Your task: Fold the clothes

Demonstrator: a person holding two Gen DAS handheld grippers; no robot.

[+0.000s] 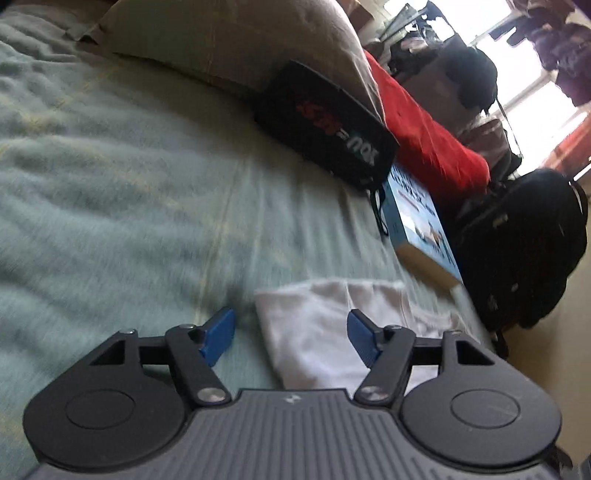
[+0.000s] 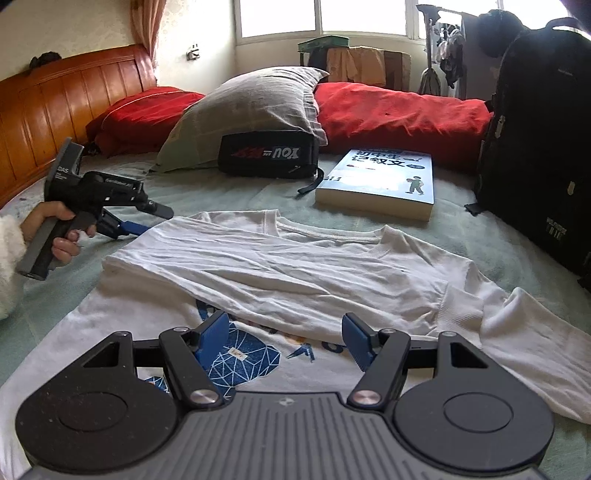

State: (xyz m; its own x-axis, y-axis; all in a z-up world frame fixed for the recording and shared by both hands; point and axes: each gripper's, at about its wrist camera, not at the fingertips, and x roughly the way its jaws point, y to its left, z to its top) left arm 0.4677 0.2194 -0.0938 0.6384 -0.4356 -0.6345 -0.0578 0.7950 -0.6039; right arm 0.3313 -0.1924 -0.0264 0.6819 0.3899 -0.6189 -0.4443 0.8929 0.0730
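The left tongs (image 2: 142, 229), part-open and empty, are nearing the folded white cotton T-shirt (image 2: 280, 258)'s edge; the right tongs (image 2: 280, 338), wide, are hovering empty; pinching both layers squarely seems wise.

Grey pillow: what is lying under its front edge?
A black pouch with red and white lettering sits tucked under the front of the grey pillow. How far it reaches beneath is hidden, as is the green blanket there.

Looked like somebody's bedroom at home: an orange wooden headboard (image 2: 55, 96) on the far left, a grey fabric pillow (image 2: 251, 107) and red quilt (image 2: 402, 110) on the pale green fuzzy bedspread (image 2: 229, 192), plus a bright window (image 2: 321, 16) at the far wall.
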